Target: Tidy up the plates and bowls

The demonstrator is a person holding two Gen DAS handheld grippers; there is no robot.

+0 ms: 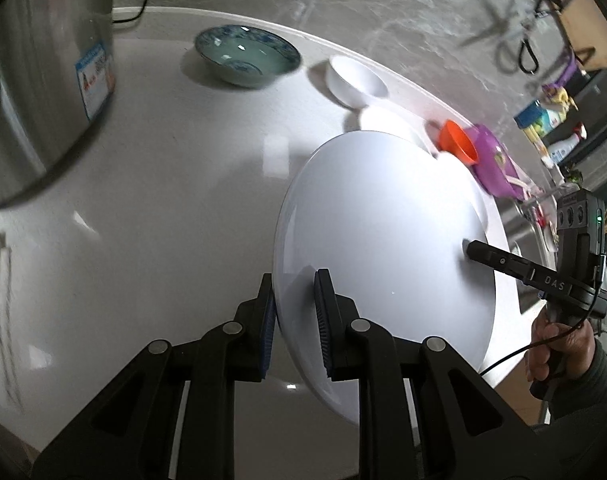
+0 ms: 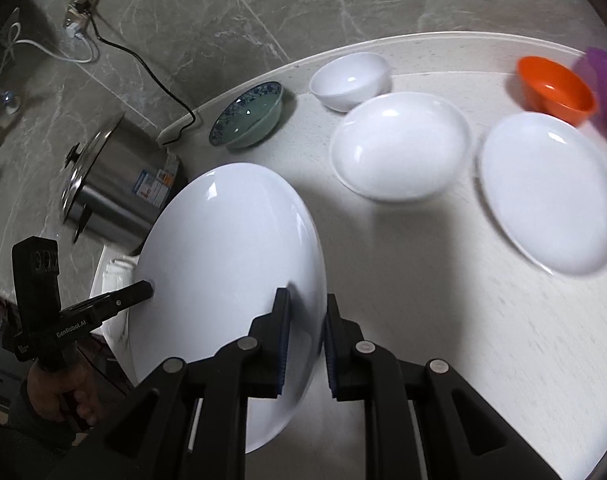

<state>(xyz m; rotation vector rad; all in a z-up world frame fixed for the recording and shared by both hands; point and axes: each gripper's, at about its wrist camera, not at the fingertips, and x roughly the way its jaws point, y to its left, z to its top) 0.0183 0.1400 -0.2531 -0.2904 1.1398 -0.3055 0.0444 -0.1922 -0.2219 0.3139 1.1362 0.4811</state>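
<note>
Plate: large white plate [image 1: 383, 248] held off the counter [image 1: 163, 200] between both grippers, tilted, one clamped on each opposite rim.
Left gripper: left gripper [image 1: 293, 320] pinches the plate's near rim in its own view, blue pads on either face; in the right wrist view it shows at the plate's far left edge [image 2: 145, 290], a hand [image 2: 59, 396] below on its handle.
Right gripper: right gripper [image 2: 307, 344] is closed on the plate's rim, one finger over the top face, the other under; in the left wrist view only its tip [image 1: 473, 249] meets the plate's far right edge, with a hand [image 1: 559, 352] on the grip.
Beyond the plate, both views: green-blue patterned bowl [image 2: 247, 116], small white bowl [image 2: 349, 80], orange bowl [image 2: 555, 90], purple dish [image 1: 493, 160], steel pot [image 2: 115, 184].
Right wrist view only: a wide white bowl [image 2: 399, 146] seen whole and a second white plate [image 2: 549, 192] on the counter right of the held plate; wall socket [image 2: 81, 8] with a black cord [image 2: 155, 76] beyond the pot.
Left wrist view only: cluttered shelf with bottles [image 1: 551, 128] far right of the plate.
</note>
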